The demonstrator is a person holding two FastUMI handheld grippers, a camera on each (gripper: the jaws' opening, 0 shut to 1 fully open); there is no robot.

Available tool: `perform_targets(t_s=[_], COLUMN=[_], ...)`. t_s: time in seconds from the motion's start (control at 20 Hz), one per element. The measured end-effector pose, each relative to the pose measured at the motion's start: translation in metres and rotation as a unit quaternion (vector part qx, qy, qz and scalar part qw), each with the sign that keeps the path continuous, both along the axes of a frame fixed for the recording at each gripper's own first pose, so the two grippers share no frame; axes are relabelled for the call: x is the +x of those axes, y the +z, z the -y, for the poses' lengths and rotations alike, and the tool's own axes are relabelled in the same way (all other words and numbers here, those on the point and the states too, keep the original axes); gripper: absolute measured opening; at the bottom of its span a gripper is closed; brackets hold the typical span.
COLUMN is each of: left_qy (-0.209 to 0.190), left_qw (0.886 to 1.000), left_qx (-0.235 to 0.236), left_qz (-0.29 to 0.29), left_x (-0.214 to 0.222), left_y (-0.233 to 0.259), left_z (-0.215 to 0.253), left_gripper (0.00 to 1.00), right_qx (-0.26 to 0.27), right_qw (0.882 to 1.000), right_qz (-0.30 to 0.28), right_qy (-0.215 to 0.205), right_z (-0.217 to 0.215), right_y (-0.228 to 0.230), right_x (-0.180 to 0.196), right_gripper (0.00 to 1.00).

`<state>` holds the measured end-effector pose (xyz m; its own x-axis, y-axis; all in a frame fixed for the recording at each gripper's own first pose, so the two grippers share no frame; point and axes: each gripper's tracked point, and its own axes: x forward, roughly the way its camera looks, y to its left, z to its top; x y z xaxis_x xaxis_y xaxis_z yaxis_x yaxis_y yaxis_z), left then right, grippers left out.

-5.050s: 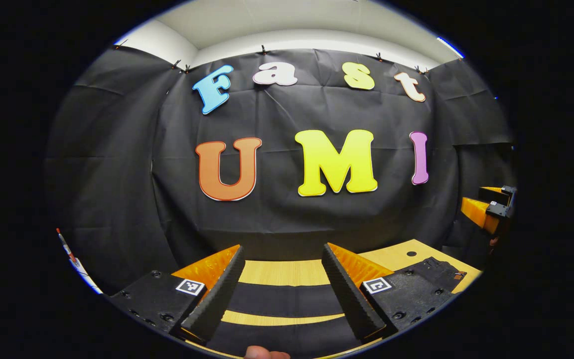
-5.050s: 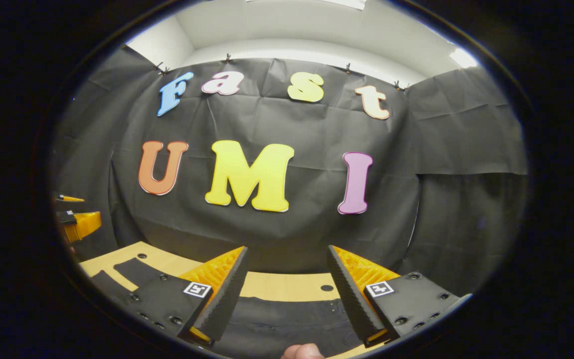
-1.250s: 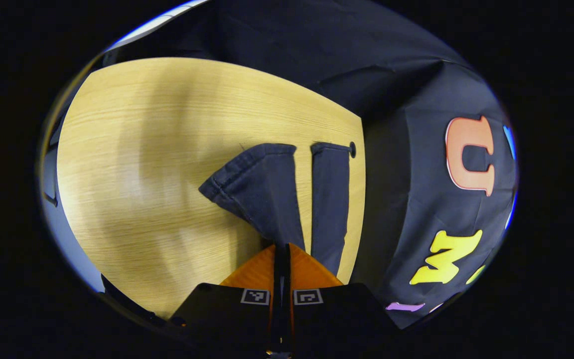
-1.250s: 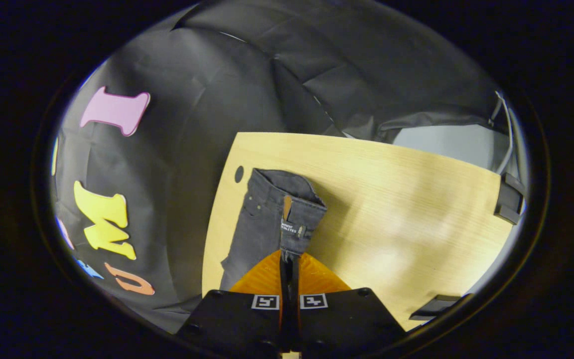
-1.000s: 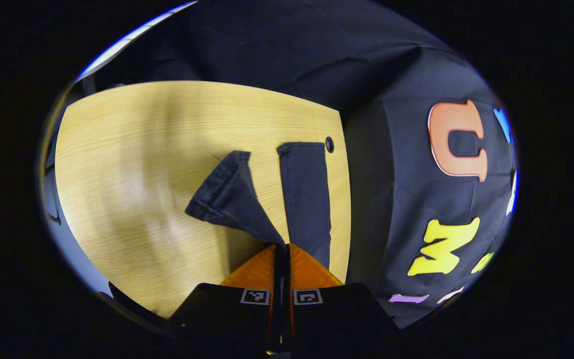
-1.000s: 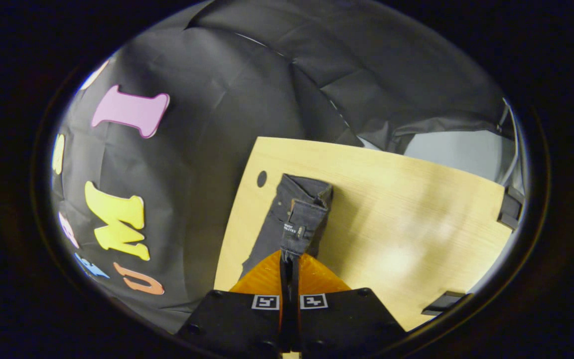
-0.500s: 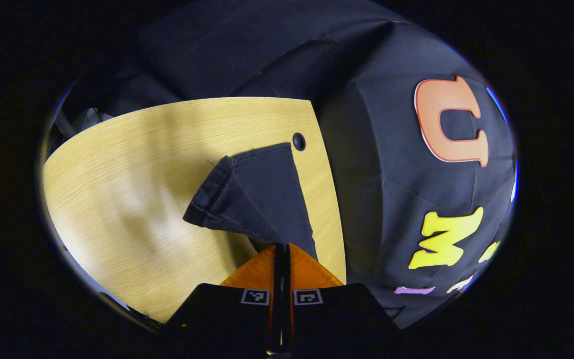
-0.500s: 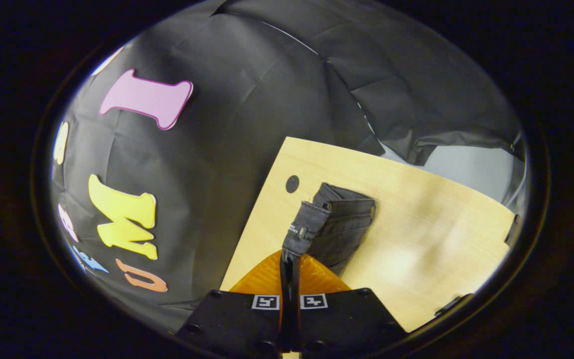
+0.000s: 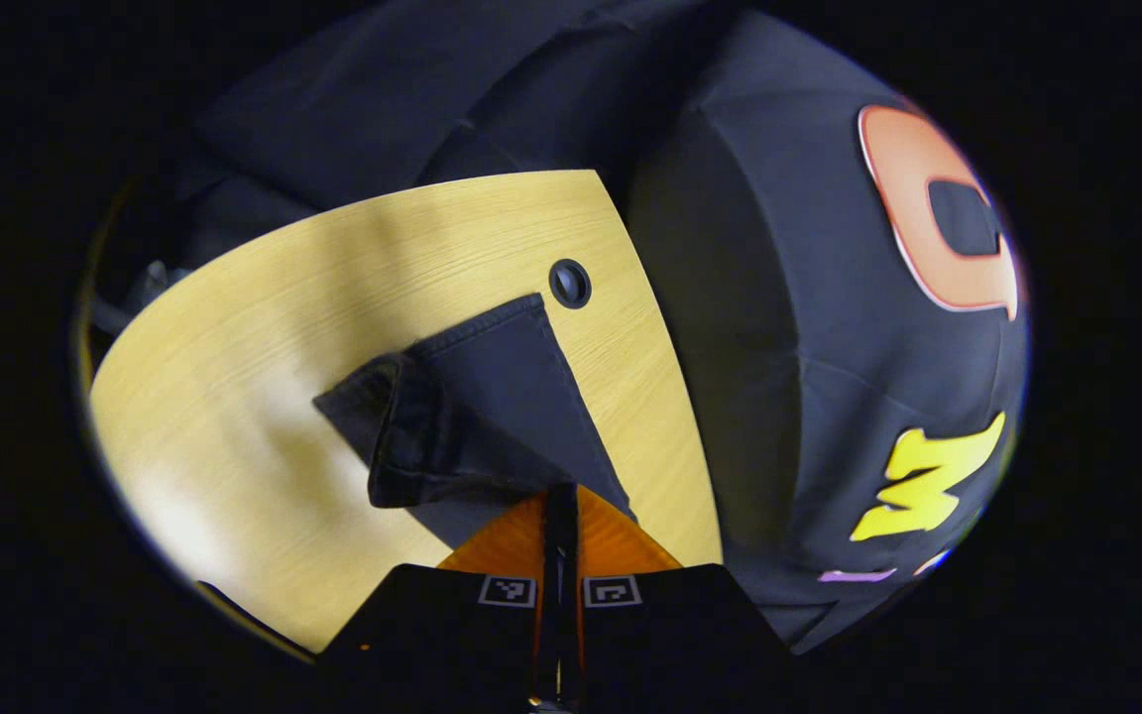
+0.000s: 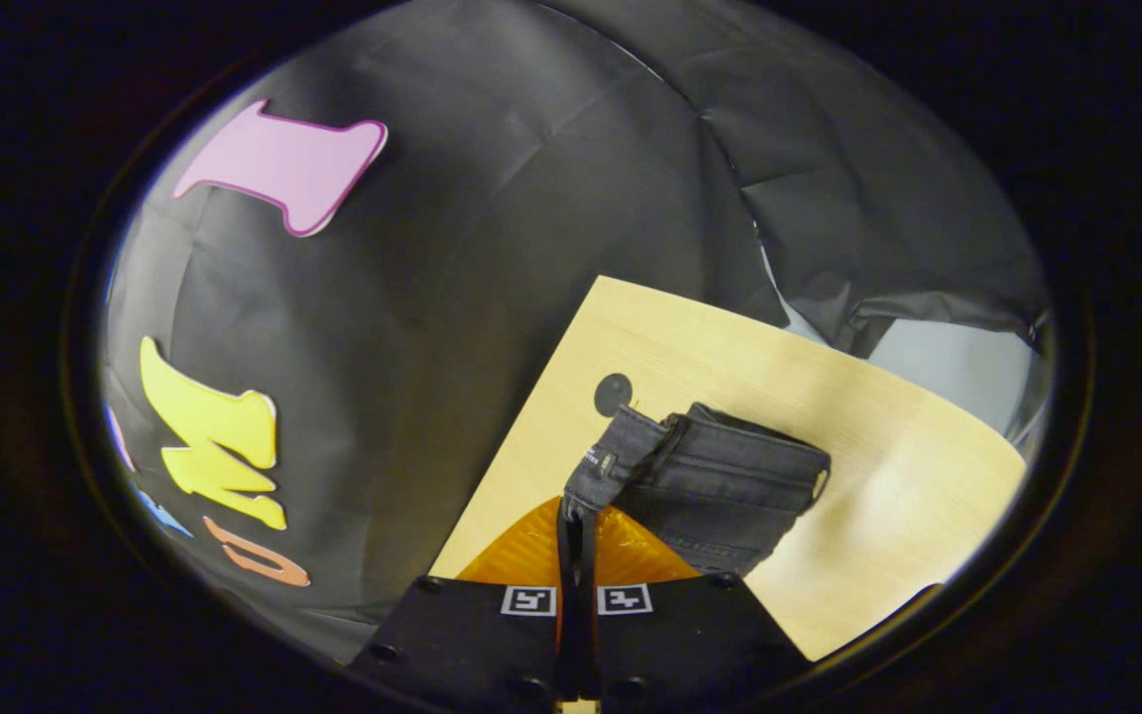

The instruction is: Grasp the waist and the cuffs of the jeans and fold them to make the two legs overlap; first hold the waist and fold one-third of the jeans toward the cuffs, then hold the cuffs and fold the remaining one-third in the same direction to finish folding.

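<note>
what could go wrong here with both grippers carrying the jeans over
The left gripper pinches only the cuff edge, so the twisted cuff may land crooked on the other leg. The right gripper grips a thin bit of the waist, which could slip. The jeans lie near the table edge, so cloth might slide off.

Left gripper view: mounted on the left gripper (image 9: 560, 496), looking steeply down along its closed orange fingers (image 9: 512, 535) onto the light wood-grain counter (image 9: 234, 327); close range; rolled sideways, black cloth booth wall (image 9: 779, 327) at frame right.

Right gripper view: mounted on the right gripper (image 10: 577, 516), likewise tilted down over the counter (image 10: 888, 496), close; rolled the opposite way, booth wall (image 10: 412, 297) at frame left.

Shared: same counter and the dark denim jeans (image 9: 492, 397) (image 10: 720, 486), seen from opposite ends; round cable holes (image 9: 570, 284) (image 10: 613, 394) near the counter edge.
</note>
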<state>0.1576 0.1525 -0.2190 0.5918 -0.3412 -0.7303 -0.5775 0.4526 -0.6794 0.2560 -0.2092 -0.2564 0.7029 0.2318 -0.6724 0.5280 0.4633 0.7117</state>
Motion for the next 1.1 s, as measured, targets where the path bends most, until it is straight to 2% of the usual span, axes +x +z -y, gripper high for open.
perform_targets(t_s=[0.15,0.25,0.45,0.65,0.7,0.75,0.8,0.85,0.9,1.0,1.1], left_qy=[-0.050,-0.069,-0.077,-0.096,-0.098,-0.098,-0.100,-0.099,-0.098,-0.100,-0.097], left_qw=[0.998,0.996,0.994,0.991,0.991,0.991,0.992,0.992,0.992,0.990,0.989], left_qx=[0.041,0.051,0.056,0.067,0.068,0.070,0.067,0.065,0.068,0.089,0.106], left_qz=[-0.012,-0.018,-0.044,-0.056,-0.055,-0.051,-0.048,-0.044,-0.042,-0.044,-0.030], left_x=[0.024,0.038,0.048,0.049,0.049,0.051,0.053,0.053,0.053,0.051,0.052], left_y=[-0.031,-0.050,-0.078,-0.084,-0.083,-0.082,-0.081,-0.076,-0.073,-0.070,-0.059], left_z=[0.005,0.007,0.013,0.016,0.016,0.012,0.014,0.014,0.015,0.009,0.004], left_gripper=[0.04,0.04,0.05,0.07,0.09,0.21,0.26,0.19,0.36,0.65,0.68], right_qx=[-0.004,-0.007,-0.022,-0.029,-0.027,-0.027,-0.027,-0.025,-0.025,-0.031,-0.040], right_qw=[1.000,1.000,0.998,0.997,0.997,0.997,0.997,0.998,0.998,0.999,0.999], right_qz=[-0.015,-0.025,-0.054,-0.070,-0.068,-0.068,-0.068,-0.060,-0.054,-0.039,-0.019], right_qy=[-0.002,-0.003,-0.002,-0.002,-0.003,-0.004,-0.004,-0.003,-0.001,0.007,0.024], right_z=[-0.005,-0.006,-0.007,-0.010,-0.010,-0.010,-0.010,-0.011,-0.013,-0.014,-0.018], right_y=[-0.023,-0.041,-0.073,-0.091,-0.091,-0.090,-0.089,-0.088,-0.086,-0.075,-0.058], right_x=[0.017,0.026,0.036,0.042,0.043,0.043,0.043,0.046,0.049,0.051,0.050], right_gripper=[0.01,0.00,0.00,0.01,0.02,0.05,0.11,0.12,0.14,0.39,0.65])
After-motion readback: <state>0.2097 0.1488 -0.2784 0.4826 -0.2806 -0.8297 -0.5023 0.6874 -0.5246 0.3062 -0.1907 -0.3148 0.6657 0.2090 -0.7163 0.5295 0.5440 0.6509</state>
